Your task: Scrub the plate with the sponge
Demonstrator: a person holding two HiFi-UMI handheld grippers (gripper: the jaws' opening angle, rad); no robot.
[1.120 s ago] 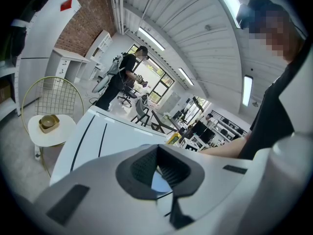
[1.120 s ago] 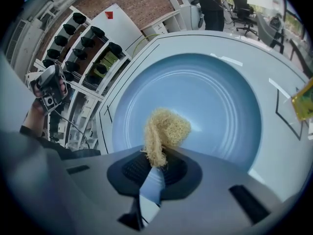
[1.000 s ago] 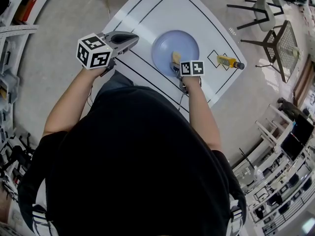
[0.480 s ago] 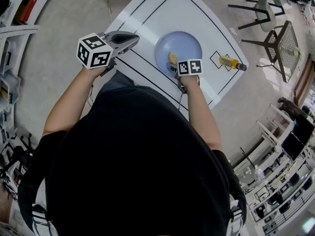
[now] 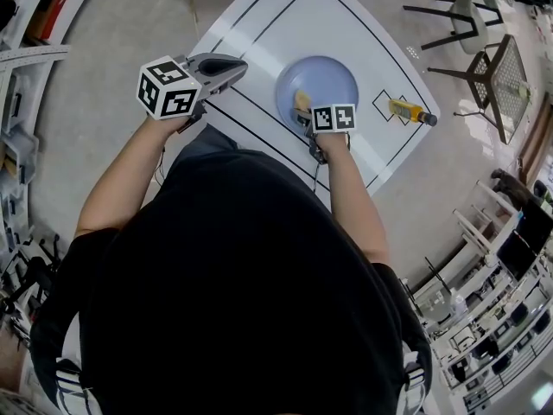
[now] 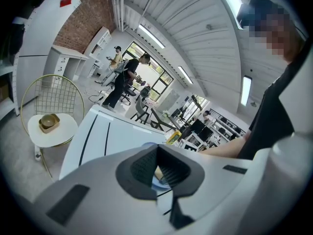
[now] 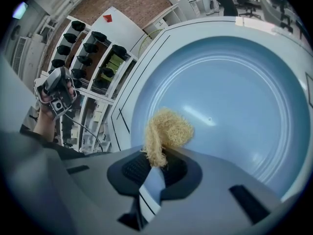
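The right gripper (image 7: 155,163) is pinching the yellow sponge (image 7: 166,131) by one thin edge, and the sponge's bulk is seemingly resting on the lower-left part of the blue plate (image 7: 234,97). The plate is sitting on the white table (image 5: 259,24), upper centre in the head view. The left gripper (image 5: 233,66), jaws pressed together on nothing, is hovering at upper left, well apart from the plate — so nothing is bracing it. A hard stroke risks sliding the plate across the table or tugging the sponge out of that slim grip.
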